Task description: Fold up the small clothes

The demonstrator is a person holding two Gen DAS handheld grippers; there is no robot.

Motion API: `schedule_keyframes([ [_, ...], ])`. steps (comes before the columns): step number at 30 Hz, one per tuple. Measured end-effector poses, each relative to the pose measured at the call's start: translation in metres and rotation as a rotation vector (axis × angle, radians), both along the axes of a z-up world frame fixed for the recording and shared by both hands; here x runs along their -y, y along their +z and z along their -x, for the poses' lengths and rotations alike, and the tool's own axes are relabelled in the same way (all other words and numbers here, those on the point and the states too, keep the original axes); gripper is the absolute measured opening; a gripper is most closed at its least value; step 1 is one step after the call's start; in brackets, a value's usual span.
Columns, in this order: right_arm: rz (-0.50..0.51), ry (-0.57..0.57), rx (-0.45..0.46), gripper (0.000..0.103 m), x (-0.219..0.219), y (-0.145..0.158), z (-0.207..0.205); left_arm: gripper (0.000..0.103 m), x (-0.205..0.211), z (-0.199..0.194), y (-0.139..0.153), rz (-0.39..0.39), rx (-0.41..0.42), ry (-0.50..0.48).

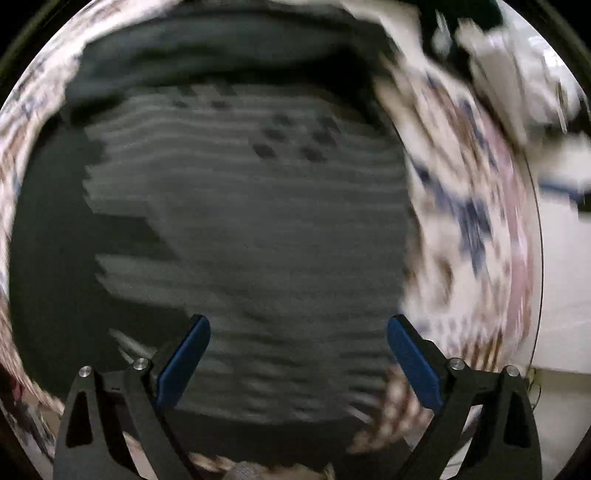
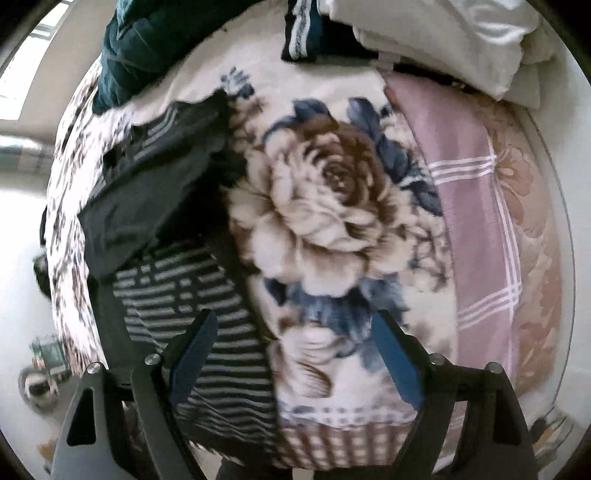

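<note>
A dark garment with thin white stripes (image 1: 243,229) fills the blurred left wrist view, lying on a floral blanket (image 1: 461,221). My left gripper (image 1: 298,328) is open and empty just above the garment's near part. In the right wrist view the same striped garment (image 2: 192,306) lies at the left, its dark upper part (image 2: 147,192) rumpled. My right gripper (image 2: 293,332) is open and empty, one finger over the garment's stripes, the other over the floral blanket (image 2: 325,206).
A pink checked sheet (image 2: 476,221) lies right of the blanket. A dark green garment (image 2: 147,48), a dark piece with a striped band (image 2: 301,29) and white bedding (image 2: 443,40) lie at the far end. The bed's left edge drops to a pale floor (image 2: 22,236).
</note>
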State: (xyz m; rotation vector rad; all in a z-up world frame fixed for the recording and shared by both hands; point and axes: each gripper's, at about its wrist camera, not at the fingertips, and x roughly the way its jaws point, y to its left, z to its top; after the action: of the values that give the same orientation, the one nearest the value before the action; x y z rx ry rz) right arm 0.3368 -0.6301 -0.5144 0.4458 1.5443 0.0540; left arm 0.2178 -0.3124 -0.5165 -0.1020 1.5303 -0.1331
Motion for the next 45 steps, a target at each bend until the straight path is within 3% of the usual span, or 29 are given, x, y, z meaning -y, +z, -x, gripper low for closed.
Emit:
schedule_keyframes([
  [6, -0.060, 0.088, -0.011, 0.087, 0.000, -0.036, -0.022, 0.098, 0.062, 0.052, -0.049, -0.161, -0.063, -0.122],
  [9, -0.123, 0.119, 0.011, 0.087, -0.017, -0.053, -0.047, 0.094, 0.068, 0.064, -0.057, -0.206, -0.035, -0.139],
  [11, -0.165, 0.125, 0.030, 0.087, -0.028, -0.064, -0.067, 0.076, 0.069, 0.069, -0.054, -0.216, 0.009, -0.146],
  [13, -0.237, 0.115, 0.055, 0.087, -0.042, -0.078, -0.096, 0.026, 0.071, 0.073, -0.052, -0.225, 0.041, -0.162],
  [14, -0.261, 0.110, 0.068, 0.087, -0.047, -0.084, -0.108, 0.012, 0.071, 0.076, -0.049, -0.237, 0.060, -0.166],
  [15, -0.283, 0.103, 0.082, 0.087, -0.053, -0.090, -0.121, 0.006, 0.071, 0.077, -0.046, -0.250, 0.083, -0.170],
  [22, -0.434, -0.020, 0.073, 0.085, -0.077, -0.138, -0.198, 0.005, 0.038, 0.086, -0.018, -0.206, 0.162, -0.100],
  [25, -0.408, -0.011, 0.080, 0.028, -0.094, -0.138, -0.214, 0.005, 0.029, 0.089, -0.001, -0.196, 0.182, -0.057],
  [27, -0.356, 0.027, 0.104, 0.020, -0.108, -0.129, -0.219, 0.005, 0.025, 0.089, 0.014, -0.181, 0.192, -0.020],
  [31, -0.313, 0.062, 0.124, 0.017, -0.126, -0.092, -0.220, 0.005, -0.002, 0.094, 0.048, -0.155, 0.226, 0.073],
  [34, -0.259, 0.101, 0.142, 0.016, -0.145, -0.054, -0.220, 0.005, -0.050, 0.095, 0.074, -0.123, 0.253, 0.185],
  [37, -0.181, 0.166, 0.145, 0.016, -0.196, -0.009, -0.227, 0.005, -0.095, 0.095, 0.087, -0.097, 0.268, 0.295],
  [41, -0.074, 0.267, 0.163, 0.016, -0.292, 0.025, -0.243, 0.004, -0.165, 0.089, 0.084, -0.062, 0.268, 0.430],
  [45, 0.008, 0.336, 0.146, 0.016, -0.411, 0.022, -0.260, 0.004, -0.240, 0.093, 0.066, 0.031, 0.236, 0.573],
])
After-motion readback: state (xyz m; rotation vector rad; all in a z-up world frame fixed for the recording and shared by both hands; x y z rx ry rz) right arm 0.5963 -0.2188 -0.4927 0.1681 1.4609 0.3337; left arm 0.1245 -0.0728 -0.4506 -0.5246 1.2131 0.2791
